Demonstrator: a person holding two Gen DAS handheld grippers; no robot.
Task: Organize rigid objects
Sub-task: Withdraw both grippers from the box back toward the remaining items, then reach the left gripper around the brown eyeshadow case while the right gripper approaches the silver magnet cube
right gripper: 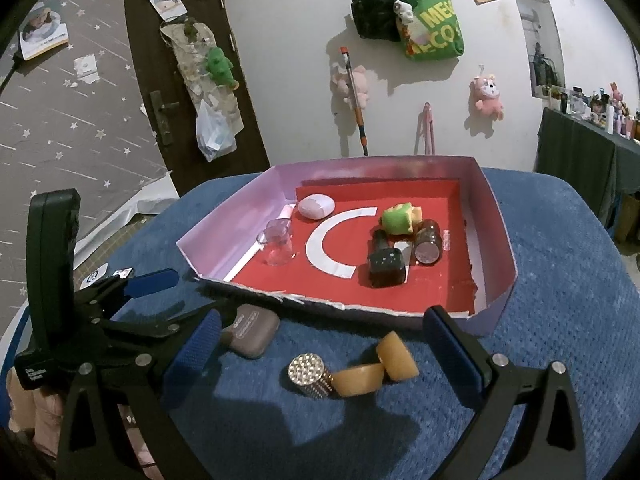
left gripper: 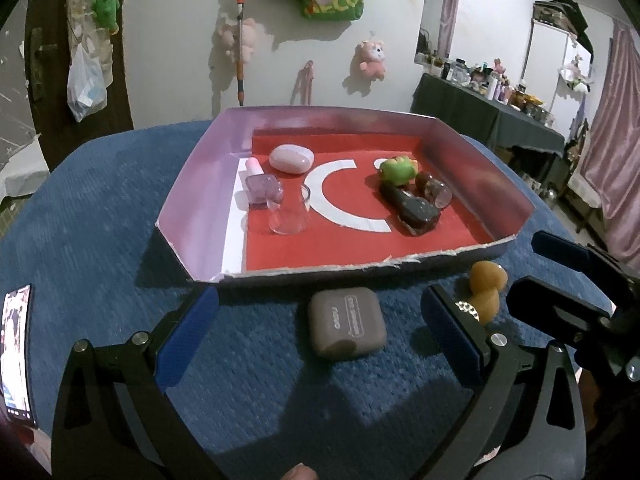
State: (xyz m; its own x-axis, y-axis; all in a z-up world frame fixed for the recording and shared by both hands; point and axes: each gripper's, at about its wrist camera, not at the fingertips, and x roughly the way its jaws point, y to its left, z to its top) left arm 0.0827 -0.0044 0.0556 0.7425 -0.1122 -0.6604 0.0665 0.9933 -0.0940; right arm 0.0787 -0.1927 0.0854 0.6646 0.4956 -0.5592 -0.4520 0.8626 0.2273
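Note:
A shallow cardboard tray [left gripper: 200,184] [right gripper: 496,216] with a red floor sits on the blue cloth. It holds a pink oval case [left gripper: 291,158], a purple bottle [left gripper: 262,188], a clear glass [left gripper: 290,210], a green toy [left gripper: 397,170], a dark bottle [left gripper: 414,208] and a round brown jar [left gripper: 434,190]. In front of the tray lie a grey-brown earbud case [left gripper: 346,322] [right gripper: 250,330], an amber bottle [right gripper: 374,368] [left gripper: 486,286] and its studded cap [right gripper: 310,370]. My left gripper [left gripper: 320,332] is open around the earbud case. My right gripper [right gripper: 320,356] is open around the amber bottle.
A phone [left gripper: 16,354] lies on the cloth at the far left. The right gripper's body [left gripper: 580,292] shows at the right of the left wrist view; the left gripper's body [right gripper: 100,304] shows at the left of the right wrist view. A cluttered table [left gripper: 488,116] stands behind.

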